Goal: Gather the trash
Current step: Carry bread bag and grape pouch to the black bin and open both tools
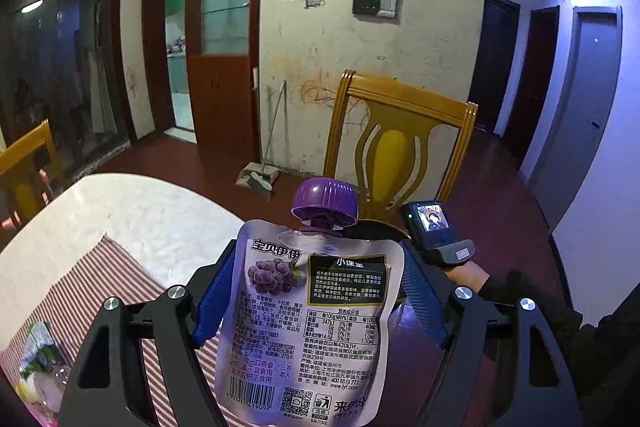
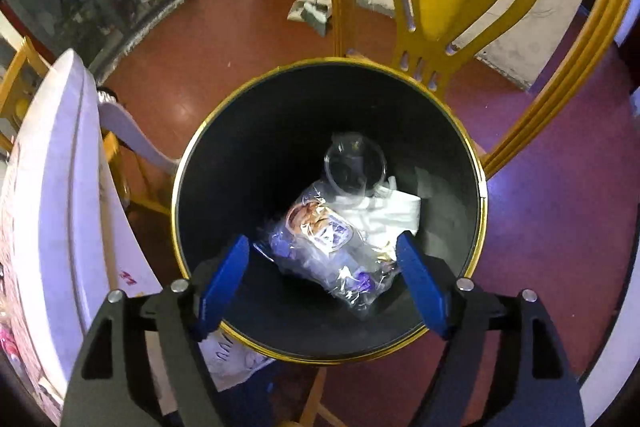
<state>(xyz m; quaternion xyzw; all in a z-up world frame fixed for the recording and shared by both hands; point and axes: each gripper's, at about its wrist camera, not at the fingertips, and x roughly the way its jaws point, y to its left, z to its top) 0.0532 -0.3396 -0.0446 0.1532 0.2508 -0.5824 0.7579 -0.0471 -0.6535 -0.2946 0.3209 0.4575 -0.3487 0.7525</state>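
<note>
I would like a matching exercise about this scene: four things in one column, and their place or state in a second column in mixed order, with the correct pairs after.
Things:
1. juice pouch
2. clear plastic wrapper
3. right gripper
4. broom

Place or state:
A. open, above the trash bin
B. on the floor, its handle leaning against the wall
C. between the blue fingers of the left gripper
D. lying inside the bin, beside a clear cup

Pairs: 1-C, 2-D, 3-A, 4-B
</note>
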